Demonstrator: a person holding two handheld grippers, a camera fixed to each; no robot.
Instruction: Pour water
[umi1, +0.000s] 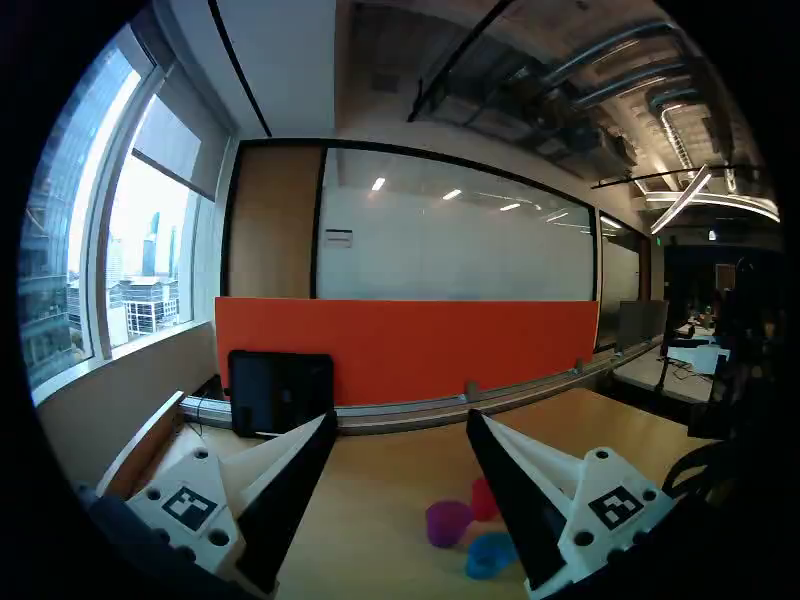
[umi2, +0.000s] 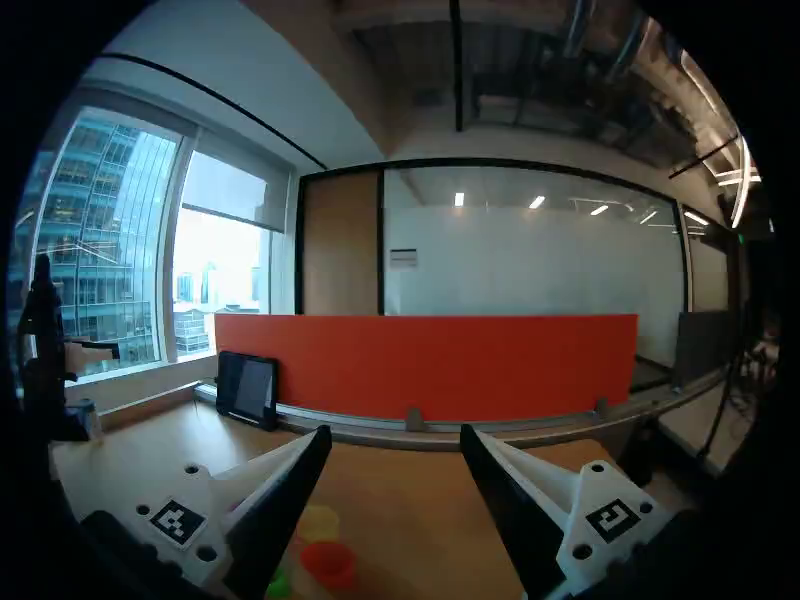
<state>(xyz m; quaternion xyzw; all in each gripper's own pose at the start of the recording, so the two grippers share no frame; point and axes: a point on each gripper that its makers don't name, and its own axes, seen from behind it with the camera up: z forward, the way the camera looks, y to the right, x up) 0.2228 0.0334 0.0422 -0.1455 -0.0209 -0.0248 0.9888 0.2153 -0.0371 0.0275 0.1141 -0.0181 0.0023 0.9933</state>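
Observation:
In the left gripper view, three small cups stand on the wooden desk (umi1: 400, 470): a purple cup (umi1: 447, 522), a pink-red cup (umi1: 484, 498) behind it and a blue cup (umi1: 490, 554) in front, partly hidden by the right finger. My left gripper (umi1: 400, 430) hangs open above the desk, nothing between its fingers. In the right gripper view, a yellow cup (umi2: 319, 522), a red cup (umi2: 330, 563) and a bit of a green cup (umi2: 278, 583) sit low by the left finger. My right gripper (umi2: 395, 440) is open and holds nothing. The other gripper (umi2: 45, 360) shows at the far left.
An orange divider panel (umi1: 400, 345) runs along the back of the desk, with a metal rail below it. A dark tablet (umi1: 280, 390) leans against it at the left. Windows line the left wall. More desks and a chair (umi1: 710, 460) stand at the right.

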